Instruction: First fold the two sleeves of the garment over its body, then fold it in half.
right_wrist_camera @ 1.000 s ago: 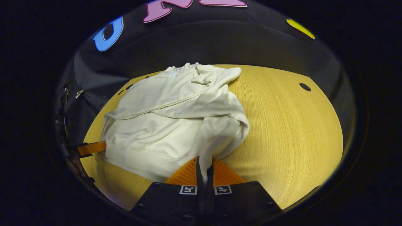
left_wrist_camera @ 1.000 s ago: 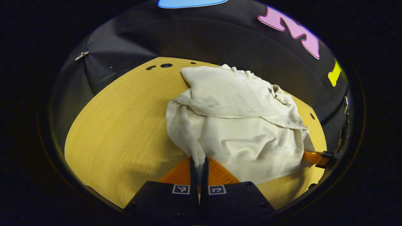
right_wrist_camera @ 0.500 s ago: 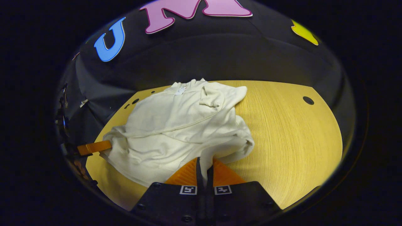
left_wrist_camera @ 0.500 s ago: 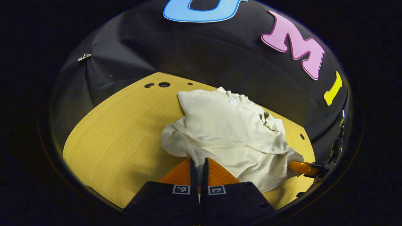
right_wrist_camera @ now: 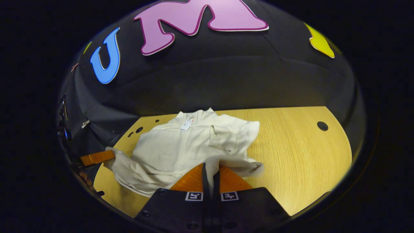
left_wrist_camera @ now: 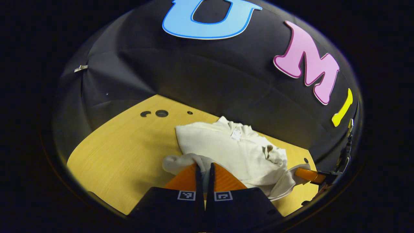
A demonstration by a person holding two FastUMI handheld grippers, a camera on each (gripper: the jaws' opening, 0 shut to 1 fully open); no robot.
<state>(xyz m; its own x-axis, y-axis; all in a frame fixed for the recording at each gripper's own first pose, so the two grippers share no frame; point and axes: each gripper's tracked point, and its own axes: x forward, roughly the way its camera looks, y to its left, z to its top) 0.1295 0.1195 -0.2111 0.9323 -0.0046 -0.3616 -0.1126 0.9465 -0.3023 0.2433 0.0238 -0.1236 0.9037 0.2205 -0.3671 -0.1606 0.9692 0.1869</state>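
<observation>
Lying across the far half of the bench (left_wrist_camera: pixel 123 152) is the garment (left_wrist_camera: pixel 226 149), cream, its sleeves over its body, collar against the booth wall. Nearest the garment's hem, the left gripper (left_wrist_camera: pixel 203 168) has its jaws pressed together on a raised fold of cloth; the right gripper (right_wrist_camera: pixel 210 168) pinches the hem's other corner likewise. A small tag (right_wrist_camera: pixel 187 124) sits at the collar.

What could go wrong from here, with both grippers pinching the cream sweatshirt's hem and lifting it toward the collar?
The cream sweatshirt is held only by thin pinches in the left gripper and right gripper; either could slip. The folded cuff may slide off. The hem may land uneven on the wooden table.
</observation>
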